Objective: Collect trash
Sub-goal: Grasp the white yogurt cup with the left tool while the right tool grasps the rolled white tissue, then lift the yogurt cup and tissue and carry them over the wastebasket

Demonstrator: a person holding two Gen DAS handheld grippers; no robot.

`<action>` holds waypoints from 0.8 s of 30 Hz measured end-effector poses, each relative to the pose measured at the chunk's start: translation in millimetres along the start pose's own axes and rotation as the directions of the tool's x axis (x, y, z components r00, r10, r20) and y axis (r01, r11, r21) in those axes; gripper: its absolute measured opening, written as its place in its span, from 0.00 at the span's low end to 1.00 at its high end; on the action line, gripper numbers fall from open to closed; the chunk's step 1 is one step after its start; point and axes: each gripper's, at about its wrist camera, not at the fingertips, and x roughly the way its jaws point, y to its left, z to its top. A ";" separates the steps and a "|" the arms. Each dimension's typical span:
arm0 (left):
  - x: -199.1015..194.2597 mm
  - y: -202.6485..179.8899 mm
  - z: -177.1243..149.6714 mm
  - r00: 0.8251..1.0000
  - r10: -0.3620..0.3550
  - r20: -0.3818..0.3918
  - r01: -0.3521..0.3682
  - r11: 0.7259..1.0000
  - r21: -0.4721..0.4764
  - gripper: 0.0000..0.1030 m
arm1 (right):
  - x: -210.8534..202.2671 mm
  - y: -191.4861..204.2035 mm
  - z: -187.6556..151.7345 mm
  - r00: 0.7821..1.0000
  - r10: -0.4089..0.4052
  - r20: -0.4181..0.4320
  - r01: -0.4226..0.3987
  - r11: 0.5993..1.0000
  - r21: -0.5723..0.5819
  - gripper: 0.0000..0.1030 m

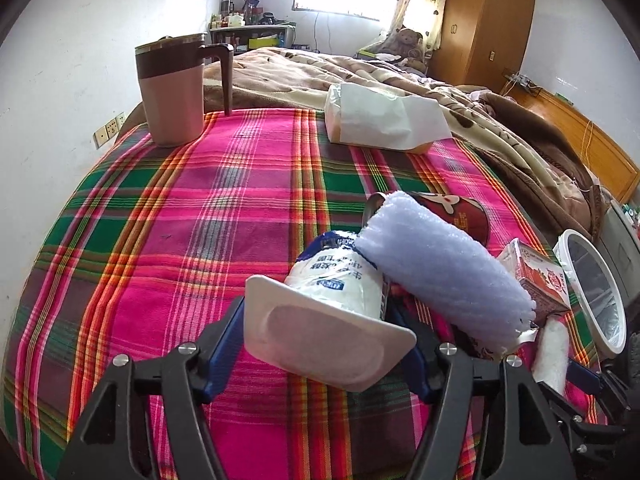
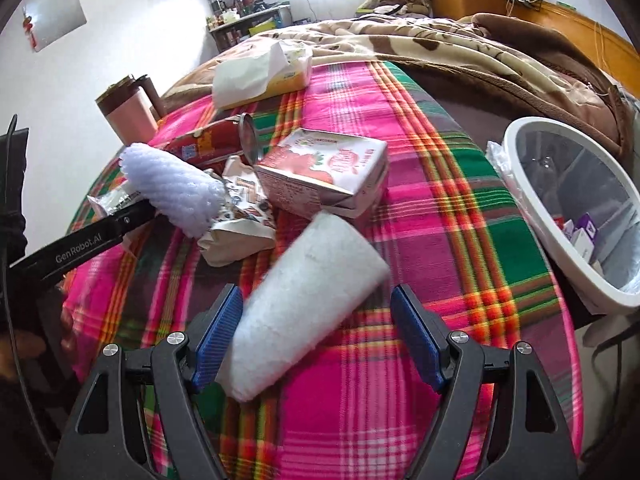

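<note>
My left gripper (image 1: 320,340) is around a white yogurt cup (image 1: 332,300) lying on its side on the plaid cloth; its blue pads touch the cup's sides. Beside it lie a pale blue foam sleeve (image 1: 444,268), a red can (image 1: 456,216) and a strawberry milk carton (image 1: 536,276). My right gripper (image 2: 316,332) is open around a white foam cup (image 2: 304,292) lying on the cloth, left pad near it, right pad apart. The carton (image 2: 324,172), the foam sleeve (image 2: 172,188), the can (image 2: 212,140) and a crumpled wrapper (image 2: 240,232) lie beyond. The left gripper's arm (image 2: 84,240) shows at the left.
A white trash bin (image 2: 572,208) with a clear liner stands at the table's right edge; it also shows in the left wrist view (image 1: 592,292). A pink mug (image 1: 172,88) and a tissue pack (image 1: 380,116) stand at the far side. A bed with a brown blanket (image 2: 460,48) lies behind.
</note>
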 end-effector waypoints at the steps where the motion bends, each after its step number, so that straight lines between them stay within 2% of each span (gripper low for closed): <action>1: -2.2 -0.5 -0.8 1.000 -0.002 0.007 0.002 1.000 0.000 0.68 | -1.0 1.7 -1.5 1.000 -0.002 0.007 0.002 1.000 -0.008 0.75; 2: -5.1 -0.4 -1.9 1.000 -0.002 0.014 0.002 1.000 -0.001 0.68 | -1.4 2.9 -3.1 1.000 0.005 0.014 -0.004 1.000 -0.019 0.73; 4: -8.3 1.0 -3.3 1.000 -0.001 0.017 0.001 1.000 -0.009 0.68 | -2.4 3.1 -4.9 1.000 0.014 0.021 -0.013 0.999 -0.033 0.59; 10: -23.7 3.3 -10.3 0.999 0.003 0.046 -0.002 1.000 -0.029 0.68 | -6.6 -0.1 -6.0 0.998 0.059 0.027 -0.058 0.997 -0.042 0.39; 16: -42.1 2.1 -15.7 0.997 0.001 0.081 0.002 0.999 -0.046 0.68 | -17.4 -3.0 -5.6 0.995 0.083 0.062 -0.079 0.995 -0.062 0.29; 24: -69.6 -9.6 -17.3 0.991 -0.012 0.135 0.018 0.999 -0.041 0.68 | -32.9 -11.0 -0.5 0.987 0.105 0.124 -0.097 0.993 -0.068 0.25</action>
